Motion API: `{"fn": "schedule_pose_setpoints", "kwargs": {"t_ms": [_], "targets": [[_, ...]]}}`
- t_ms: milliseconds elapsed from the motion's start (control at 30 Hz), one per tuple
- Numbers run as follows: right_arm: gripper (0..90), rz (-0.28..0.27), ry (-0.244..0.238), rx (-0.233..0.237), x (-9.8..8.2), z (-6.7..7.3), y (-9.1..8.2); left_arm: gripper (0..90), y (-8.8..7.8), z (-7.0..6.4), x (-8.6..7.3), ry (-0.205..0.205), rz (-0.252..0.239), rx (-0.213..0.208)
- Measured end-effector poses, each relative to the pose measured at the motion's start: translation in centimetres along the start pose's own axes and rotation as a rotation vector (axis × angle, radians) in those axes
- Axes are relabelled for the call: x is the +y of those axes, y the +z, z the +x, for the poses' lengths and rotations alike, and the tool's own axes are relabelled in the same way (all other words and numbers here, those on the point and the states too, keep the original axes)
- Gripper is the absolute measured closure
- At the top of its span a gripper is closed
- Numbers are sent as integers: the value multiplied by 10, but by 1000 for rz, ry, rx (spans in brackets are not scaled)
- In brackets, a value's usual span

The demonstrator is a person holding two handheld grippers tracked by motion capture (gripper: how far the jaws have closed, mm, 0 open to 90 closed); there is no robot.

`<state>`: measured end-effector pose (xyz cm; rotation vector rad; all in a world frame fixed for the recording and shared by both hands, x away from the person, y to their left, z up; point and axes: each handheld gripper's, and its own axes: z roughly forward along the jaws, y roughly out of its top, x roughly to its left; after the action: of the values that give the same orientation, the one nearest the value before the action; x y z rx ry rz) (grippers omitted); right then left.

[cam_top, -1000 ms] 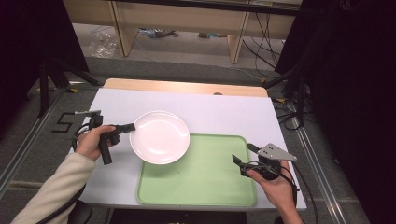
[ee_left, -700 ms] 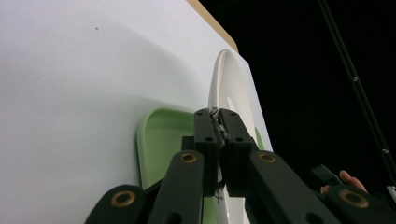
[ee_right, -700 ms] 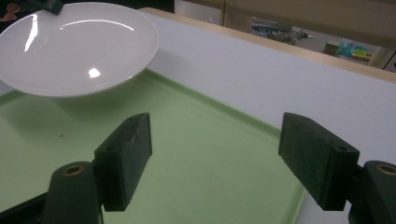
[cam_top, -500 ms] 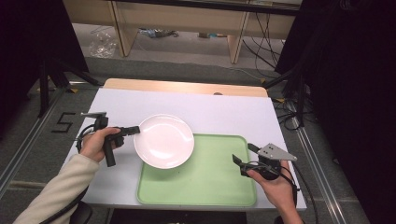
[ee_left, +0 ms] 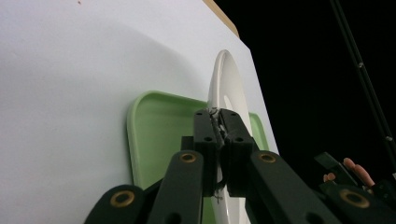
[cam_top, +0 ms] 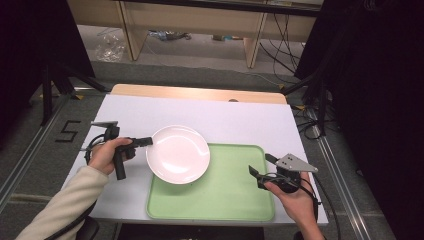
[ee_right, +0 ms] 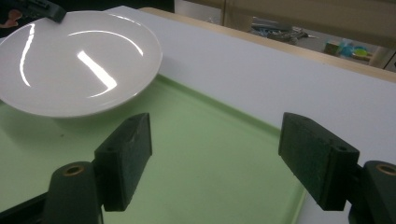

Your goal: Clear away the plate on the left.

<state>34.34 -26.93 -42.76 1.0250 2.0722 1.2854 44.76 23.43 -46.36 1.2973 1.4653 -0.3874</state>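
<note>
the round glossy white plate [cam_top: 177, 153] has shifted over the flat green tray [cam_top: 225, 195].

Left gripper [cam_top: 145, 141], frame centre-left, clamps rim of round white plate [cam_top: 178, 154]; plate overlaps upper-left corner of light-green rectangular tray [cam_top: 225, 195]. Right gripper [cam_top: 262, 168], lower right, jaws apart.

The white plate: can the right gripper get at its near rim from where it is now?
Probably yes. The right gripper is open beside the green tray, and only bare tray lies between it and the white plate, which the left gripper holds by its far rim.
</note>
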Motion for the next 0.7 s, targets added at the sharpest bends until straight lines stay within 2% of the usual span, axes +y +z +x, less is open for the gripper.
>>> {"fn": "schedule_pose_setpoints", "kwargs": {"t_ms": [67, 100, 133, 167, 200, 267, 533, 667, 700], "targets": [[265, -3, 4, 0, 0, 0, 1, 858, 2, -1, 0, 1, -7, 25], [265, -1, 4, -1, 0, 0, 0, 858, 3, -1, -2, 2, 6, 9], [265, -3, 4, 0, 0, 0, 1, 858, 3, -3, -2, -2, 12, 21], [266, -3, 2, -1, 0, 0, 0, 858, 4, -2, -2, -2, 19, 5], [265, 0, 1, 0, 0, 0, 0, 857, 5, -1, -2, 18, 15, 21], [265, -5, 3, 0, 0, 0, 1, 857, 6, -3, -3, -5, 30, 17], [265, 0, 1, 1, 0, 0, 0, 854, 10, -2, -6, 1, 46, 24], [265, -3, 1, 0, 0, 0, 0, 852, 12, -1, -8, 2, 70, 27], [265, -3, 1, 0, 0, 0, 0, 851, 13, -2, -8, -3, 74, 39]]}}
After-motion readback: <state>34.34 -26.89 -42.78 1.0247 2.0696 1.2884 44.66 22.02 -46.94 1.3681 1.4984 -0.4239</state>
